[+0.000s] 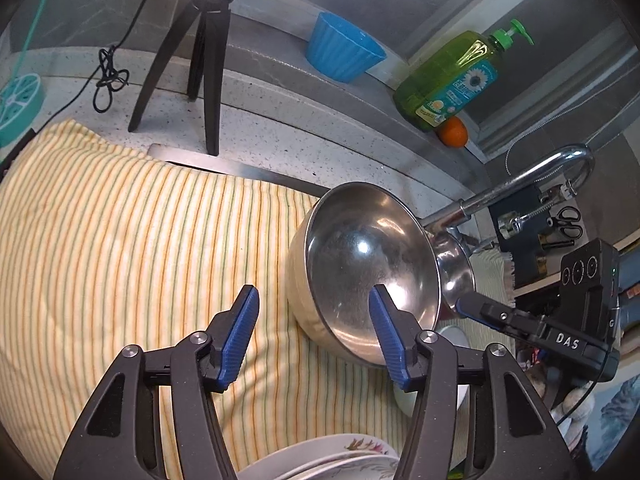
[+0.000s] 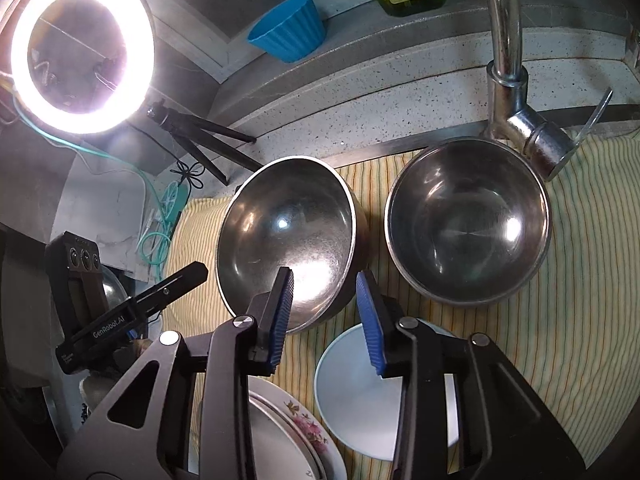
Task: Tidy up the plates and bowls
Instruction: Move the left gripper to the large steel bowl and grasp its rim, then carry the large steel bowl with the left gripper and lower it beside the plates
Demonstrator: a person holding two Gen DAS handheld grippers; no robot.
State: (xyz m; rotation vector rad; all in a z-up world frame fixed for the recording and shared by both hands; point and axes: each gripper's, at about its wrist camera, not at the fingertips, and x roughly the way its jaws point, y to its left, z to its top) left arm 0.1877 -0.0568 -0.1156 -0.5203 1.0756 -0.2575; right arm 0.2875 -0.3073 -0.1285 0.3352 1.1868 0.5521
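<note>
Two steel bowls sit on a yellow striped cloth (image 2: 560,320) laid beside the sink edge; the nearer steel bowl (image 2: 288,240) is tilted, its mouth tipped toward the cameras, and the second steel bowl (image 2: 468,220) stands upright just beside it at three o'clock, under the chrome tap (image 2: 508,40).

The right gripper (image 2: 326,278) straddles the tilted bowl's near rim; its left pad lies inside the bowl and its right pad outside, the fingers at a medium gap; whether the pads press on the rim I cannot tell.

The left gripper (image 1: 314,292) hovers at the same bowl from the other side; its right finger (image 1: 386,328) overlaps the bowl's inside, its left finger is over bare cloth, and the fingers stand moderately wide with nothing pinched between them.

A white bowl (image 2: 360,392) rests on the cloth at six o'clock of the tilted bowl; a stack of flowered plates (image 2: 288,440) lies at seven o'clock, at the lower edge of both views.

On the ledge behind, at twelve o'clock, stand a blue ribbed cup (image 1: 342,46), a green soap bottle (image 1: 448,80) and an orange (image 1: 453,131); a black tripod (image 1: 200,60) stands on the speckled counter (image 1: 280,132); a ring light (image 2: 82,46) glows at ten o'clock in the right wrist view.
</note>
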